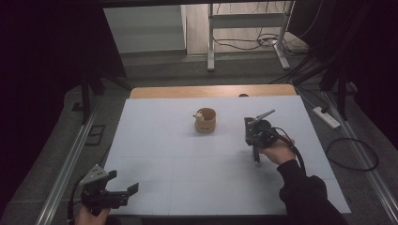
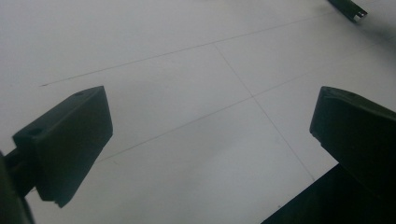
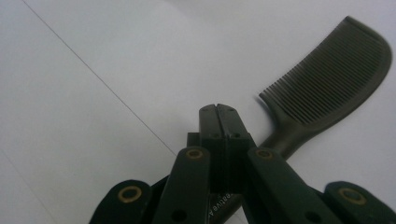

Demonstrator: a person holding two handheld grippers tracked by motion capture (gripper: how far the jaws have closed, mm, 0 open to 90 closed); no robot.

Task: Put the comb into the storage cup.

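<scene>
The big white bench [image 1: 187, 178] takes up most of the high view. Thin lines run across its top. A strip of brown wood shows along its far edge. Behind it is a grey floor with some cables and the metal legs of another table [image 1: 211, 42].

A dark sleeve [image 1: 305, 192] comes in from the bottom right. The right hand [image 1: 277, 151] at its end holds the right tongs [image 1: 256, 161] over the right half of the bench. They point down at the top. In the right gripper view the right tongs [image 3: 224, 109] are closed, with the two black tips pressed flat against each other.

The left hand [image 1: 91, 215] sits at the near left corner of the bench. It holds the left tongs [image 1: 123, 182], which lie low and point to the right. In the left gripper view the left tongs [image 2: 210, 140] are wide open. There is just bare white bench between the two black tips.

A small round wooden cup [image 1: 205, 121] stands upright near the middle of the bench, to the left of the right tongs and well apart from them.

A dark comb [image 3: 327, 74] lies right by the right tongs. Its teeth end sticks out past the tips, up and to the right in the right gripper view. Its handle runs in under the closed tips. I cannot tell if the tips pinch the handle or just sit over it.

A tiny pale figure [image 1: 199, 115] sits at the left rim of the cup.
</scene>
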